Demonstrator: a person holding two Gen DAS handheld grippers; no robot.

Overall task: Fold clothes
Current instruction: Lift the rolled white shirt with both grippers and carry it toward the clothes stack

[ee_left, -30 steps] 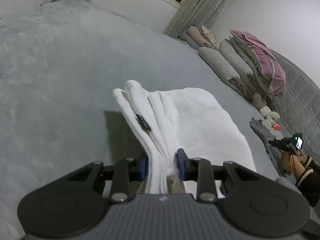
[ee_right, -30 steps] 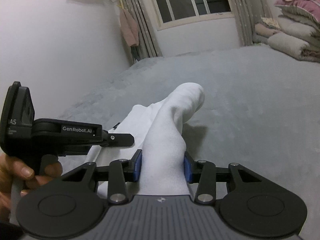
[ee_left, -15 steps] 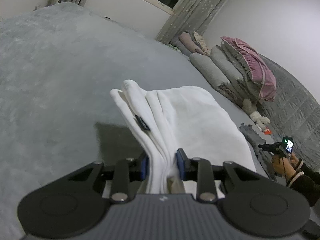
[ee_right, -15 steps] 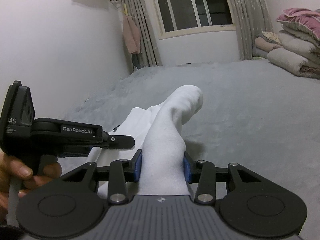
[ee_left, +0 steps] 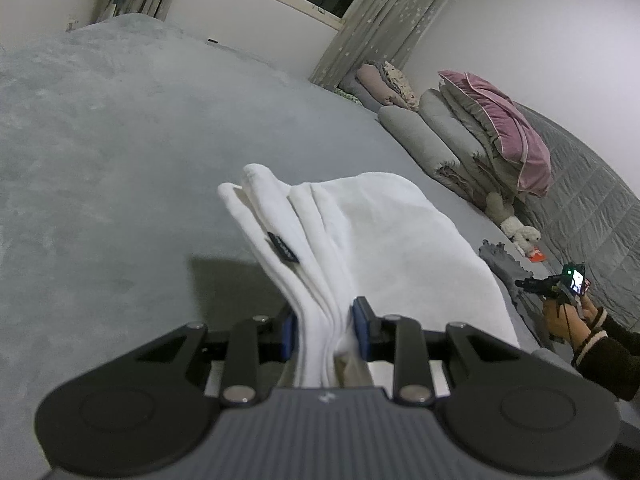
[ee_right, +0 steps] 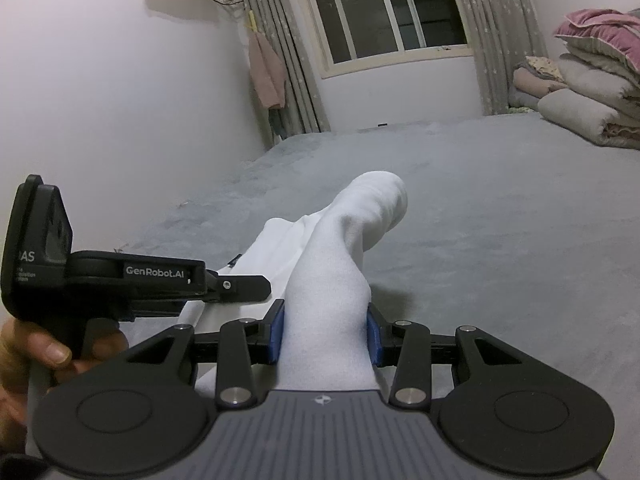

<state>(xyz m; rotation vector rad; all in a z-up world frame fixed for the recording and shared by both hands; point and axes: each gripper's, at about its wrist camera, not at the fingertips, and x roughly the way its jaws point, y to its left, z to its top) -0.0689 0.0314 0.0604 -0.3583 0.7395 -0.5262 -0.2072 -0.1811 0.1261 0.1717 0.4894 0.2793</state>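
Both grippers are clamping the white garment (ee_left: 384, 240): the left gripper (ee_left: 325, 332) is pinching a bunched, layered edge, and the right gripper (ee_right: 325, 332) is squeezing a thick fold. Beyond the jaws the cloth is draping down toward the grey bed surface (ee_left: 100, 152), possibly lifted clear of it. Farther back, stacked bedding (ee_left: 480, 136) is sitting beside the curtain (ee_left: 372, 28).

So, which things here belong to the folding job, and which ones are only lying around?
Part of the job:
- white garment
- left gripper, shut on it
- right gripper, shut on it
- grey bed cover beneath

Only lying about:
- stacked bedding
- plush toy
- pink cloth by the curtain
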